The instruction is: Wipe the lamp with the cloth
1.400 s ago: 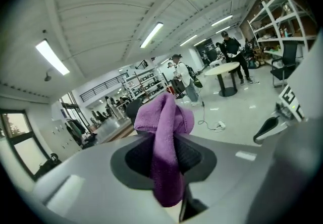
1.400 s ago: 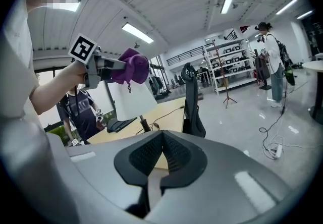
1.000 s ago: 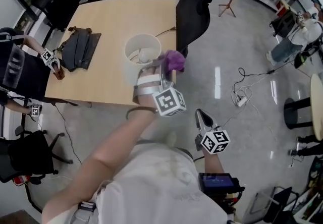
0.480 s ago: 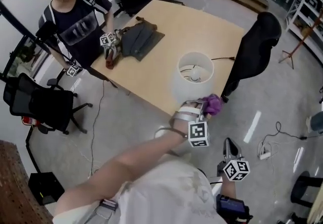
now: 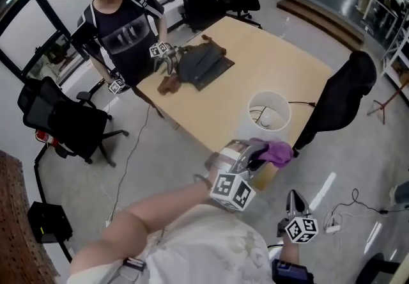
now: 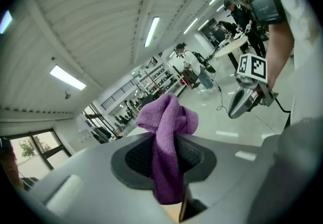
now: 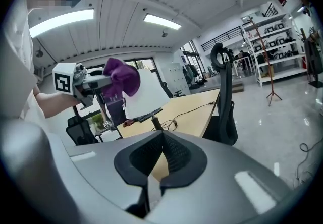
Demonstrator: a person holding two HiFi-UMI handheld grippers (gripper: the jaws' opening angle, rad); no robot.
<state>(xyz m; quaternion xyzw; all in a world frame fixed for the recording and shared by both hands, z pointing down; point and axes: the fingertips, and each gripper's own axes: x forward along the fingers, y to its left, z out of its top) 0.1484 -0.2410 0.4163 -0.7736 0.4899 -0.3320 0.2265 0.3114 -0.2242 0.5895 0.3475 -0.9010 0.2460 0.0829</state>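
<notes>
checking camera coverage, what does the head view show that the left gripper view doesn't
Only the head view: the white drum-shaded lamp, and a person in black with a dark garment. Only the left gripper view: the left claw shut on the purple terry cloth close up, ceiling strip lights. Both: that cloth and the right claw.

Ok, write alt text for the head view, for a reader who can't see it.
Seen from above, the left gripper holds a purple cloth close to a white lamp on a wooden table. The right gripper hangs shut and empty at lower right, and another person stands at the table's far side over a dark garment.
</notes>
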